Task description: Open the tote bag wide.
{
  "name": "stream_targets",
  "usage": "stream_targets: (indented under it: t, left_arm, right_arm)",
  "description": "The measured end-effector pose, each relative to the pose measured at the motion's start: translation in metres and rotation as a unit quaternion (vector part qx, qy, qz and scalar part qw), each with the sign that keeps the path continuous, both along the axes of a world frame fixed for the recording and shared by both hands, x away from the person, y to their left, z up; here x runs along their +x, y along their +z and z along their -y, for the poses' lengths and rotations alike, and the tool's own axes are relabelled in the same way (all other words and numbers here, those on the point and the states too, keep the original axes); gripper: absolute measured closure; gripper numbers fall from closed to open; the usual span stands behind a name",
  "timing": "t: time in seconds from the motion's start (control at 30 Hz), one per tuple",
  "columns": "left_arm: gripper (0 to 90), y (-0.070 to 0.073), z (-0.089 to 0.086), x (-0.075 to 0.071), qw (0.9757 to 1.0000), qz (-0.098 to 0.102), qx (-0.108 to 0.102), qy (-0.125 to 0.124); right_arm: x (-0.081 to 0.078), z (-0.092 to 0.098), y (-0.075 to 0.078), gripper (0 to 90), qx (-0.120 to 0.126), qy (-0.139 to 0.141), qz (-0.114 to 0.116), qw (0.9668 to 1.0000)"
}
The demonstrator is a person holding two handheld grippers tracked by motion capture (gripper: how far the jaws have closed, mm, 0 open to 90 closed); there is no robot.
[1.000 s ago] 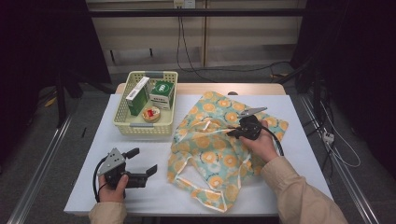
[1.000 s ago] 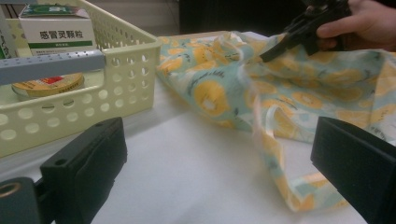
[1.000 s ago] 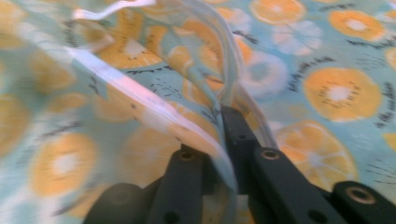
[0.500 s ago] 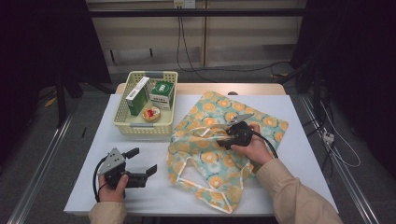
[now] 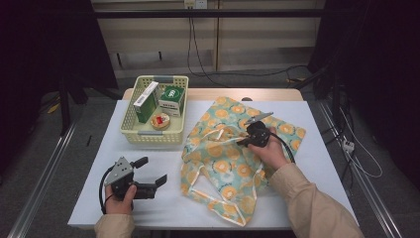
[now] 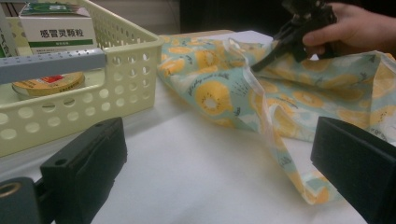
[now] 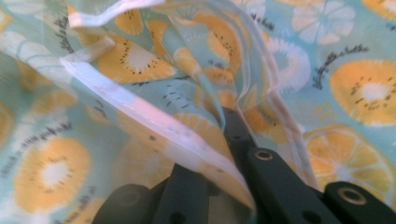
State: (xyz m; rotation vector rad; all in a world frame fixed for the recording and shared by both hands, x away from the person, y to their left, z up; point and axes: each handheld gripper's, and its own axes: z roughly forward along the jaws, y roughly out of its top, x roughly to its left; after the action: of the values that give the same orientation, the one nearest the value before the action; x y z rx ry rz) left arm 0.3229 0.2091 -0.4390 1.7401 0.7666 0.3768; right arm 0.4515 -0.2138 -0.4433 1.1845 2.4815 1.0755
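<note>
Fabric bag (image 5: 233,163) lying flat, long axis diagonal, handles toward person, right gripper (image 5: 243,141) pinching rim

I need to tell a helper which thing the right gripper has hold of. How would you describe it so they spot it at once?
Start at the white table; right of the pale yellow plastic basket lies a rumpled teal fabric bag printed with orange fruit slices. The right gripper is shut on its white-trimmed edge. It is the table's one soft, patterned thing.
</note>
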Motion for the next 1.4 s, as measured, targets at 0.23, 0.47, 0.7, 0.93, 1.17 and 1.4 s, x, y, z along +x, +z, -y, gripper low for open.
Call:
stream_targets:
  t: [0.23, 0.47, 0.7, 0.93, 1.17, 1.4]
  left_arm:
    - [3.5, 0.001, 0.003, 0.000, 1.0000, -0.001, -0.005, -0.002]
    - [3.5, 0.004, 0.005, 0.001, 1.0000, 0.004, -0.002, -0.005]
    - [3.5, 0.008, 0.010, 0.002, 0.9999, 0.006, 0.001, -0.009]
    - [3.5, 0.014, 0.020, 0.004, 0.9997, 0.008, 0.001, -0.021]
    - [3.4, 0.019, 0.035, 0.005, 0.9993, 0.002, 0.000, -0.037]
    - [3.4, 0.030, 0.053, 0.002, 0.9979, -0.001, -0.013, -0.064]
  right_arm:
    - [0.011, 0.001, 0.036, 90.0, 0.010, -0.015, 0.001, 0.9998]
    - [0.018, 0.007, 0.062, 90.0, 0.005, -0.015, 0.015, 0.9998]
    - [0.015, 0.015, 0.080, 90.0, -0.007, 0.002, 0.016, 0.9999]
    - [0.013, 0.018, 0.086, 90.0, -0.007, 0.000, 0.015, 0.9999]
    - [0.014, 0.018, 0.084, 90.0, -0.009, -0.003, 0.015, 0.9998]
    - [0.016, 0.013, 0.080, 90.0, -0.017, -0.001, 0.009, 0.9998]
